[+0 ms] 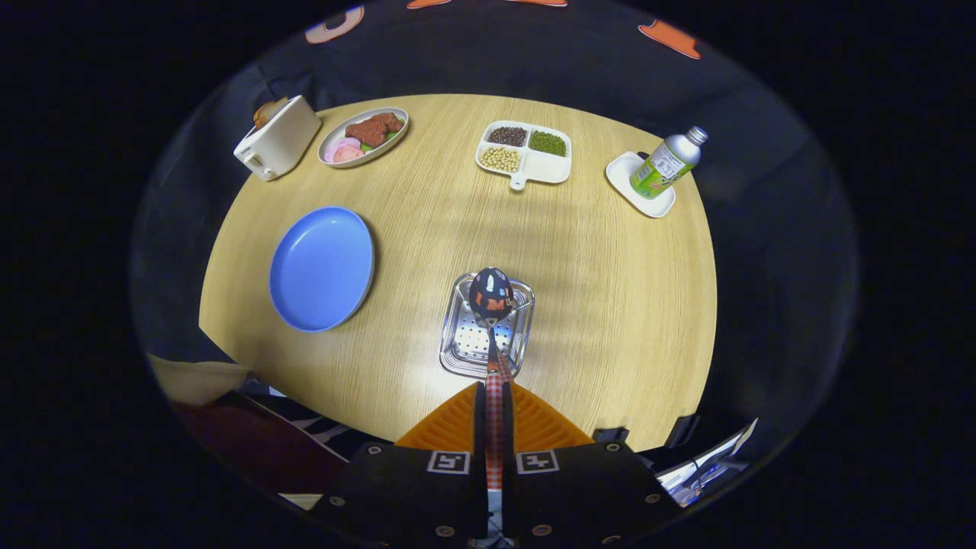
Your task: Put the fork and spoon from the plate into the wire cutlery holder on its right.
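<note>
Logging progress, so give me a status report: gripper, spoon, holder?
Gripper shut on spoon handle. Spoon bowl held over the cutlery holder, not yet in. Blue plate bare. Nothing in the way.

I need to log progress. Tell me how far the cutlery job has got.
Done: the blue plate lies bare, so both pieces are off it. In hand: the gripper is shut on the spoon, whose bowl hangs over the metal cutlery holder just ahead of the fingers. Left: lowering and releasing the spoon. I cannot tell whether the fork already sits in the holder.
</note>
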Action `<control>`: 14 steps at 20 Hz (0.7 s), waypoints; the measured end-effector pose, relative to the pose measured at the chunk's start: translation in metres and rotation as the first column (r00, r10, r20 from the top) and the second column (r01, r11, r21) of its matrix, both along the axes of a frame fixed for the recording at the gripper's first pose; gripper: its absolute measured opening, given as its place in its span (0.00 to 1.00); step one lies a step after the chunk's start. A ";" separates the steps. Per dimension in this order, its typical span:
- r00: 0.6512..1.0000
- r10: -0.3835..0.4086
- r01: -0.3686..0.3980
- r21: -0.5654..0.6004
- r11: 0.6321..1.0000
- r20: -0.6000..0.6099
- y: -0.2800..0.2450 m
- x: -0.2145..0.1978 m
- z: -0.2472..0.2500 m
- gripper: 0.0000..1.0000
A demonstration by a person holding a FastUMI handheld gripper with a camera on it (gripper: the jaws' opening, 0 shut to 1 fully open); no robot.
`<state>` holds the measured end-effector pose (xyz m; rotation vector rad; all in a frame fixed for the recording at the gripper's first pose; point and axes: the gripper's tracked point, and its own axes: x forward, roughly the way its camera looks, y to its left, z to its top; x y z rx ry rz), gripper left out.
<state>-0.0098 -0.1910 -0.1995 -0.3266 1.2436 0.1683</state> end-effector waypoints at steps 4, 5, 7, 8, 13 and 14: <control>1.000 -0.003 0.004 0.017 1.000 -0.024 -0.002 -0.004 0.006 0.08; 0.998 0.002 -0.001 0.014 1.000 -0.057 -0.003 -0.013 0.005 0.08; 0.994 0.015 -0.015 -0.002 1.000 -0.105 -0.008 -0.022 0.003 0.08; 0.994 0.023 -0.025 -0.012 1.000 -0.109 -0.009 -0.019 0.002 0.08; 0.981 0.070 -0.078 -0.039 0.996 -0.180 -0.006 -0.005 -0.015 0.08; 0.975 0.081 -0.092 -0.047 0.995 -0.206 -0.005 -0.003 -0.019 0.08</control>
